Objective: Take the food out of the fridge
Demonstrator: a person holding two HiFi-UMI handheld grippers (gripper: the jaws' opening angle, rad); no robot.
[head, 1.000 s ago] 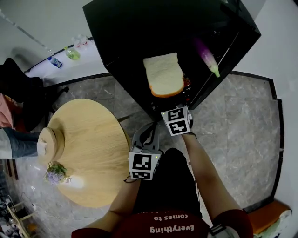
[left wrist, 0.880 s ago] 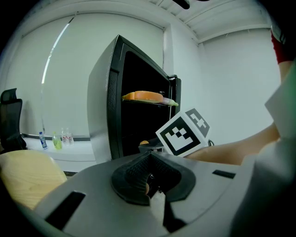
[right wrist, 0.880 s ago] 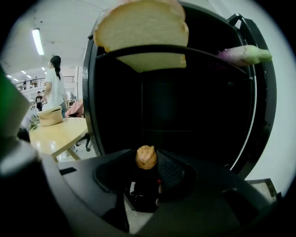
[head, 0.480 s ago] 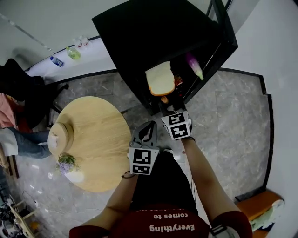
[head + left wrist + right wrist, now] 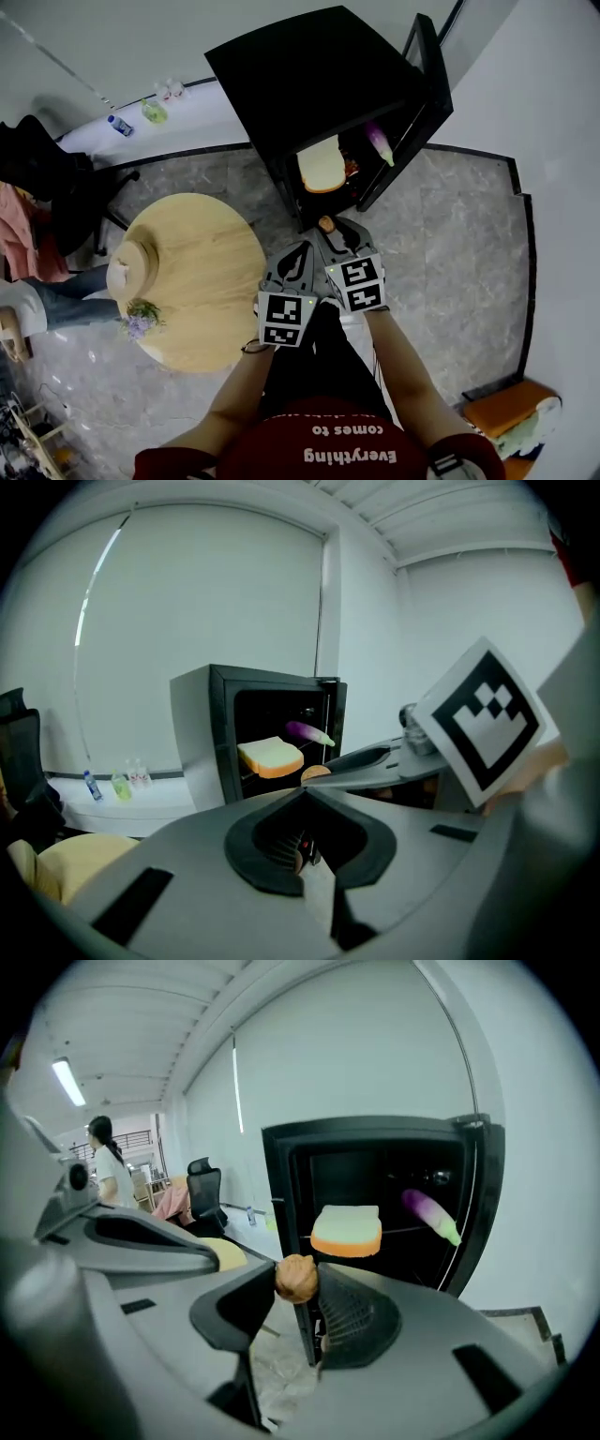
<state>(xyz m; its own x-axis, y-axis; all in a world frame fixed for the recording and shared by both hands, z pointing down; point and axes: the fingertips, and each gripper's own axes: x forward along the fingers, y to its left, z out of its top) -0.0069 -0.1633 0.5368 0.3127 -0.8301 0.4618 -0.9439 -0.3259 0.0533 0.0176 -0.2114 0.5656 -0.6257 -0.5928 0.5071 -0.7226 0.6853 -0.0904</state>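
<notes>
Right tongs [image 5: 330, 231] are part open and clamped on a small round brown nut-like food piece [image 5: 325, 224] at the tips. Left tongs [image 5: 303, 248] are closed with nothing in them.

Head view: both tongs sit side by side, pointing at the open black box-shaped fridge [image 5: 309, 75] and well apart from it. A pale bread slice with orange crust [image 5: 322, 166] and a purple eggplant-like vegetable [image 5: 380, 142] remain inside. The round light-wood tabletop [image 5: 202, 272] lies to the left of both tongs, nearer the left hand. The likely set-down means carrying the held piece leftward, across the left tongs.

Left gripper view: jaw tips meet, empty. The fridge is straight ahead, with the bread slice flat on its shelf.

Right gripper view: the nut-like food piece [image 5: 295, 1277] is pinched between the pads. The bread slice [image 5: 347, 1230] is dead ahead. The vegetable [image 5: 431, 1215] is to its right, long axis slanting down towards the door.
</notes>
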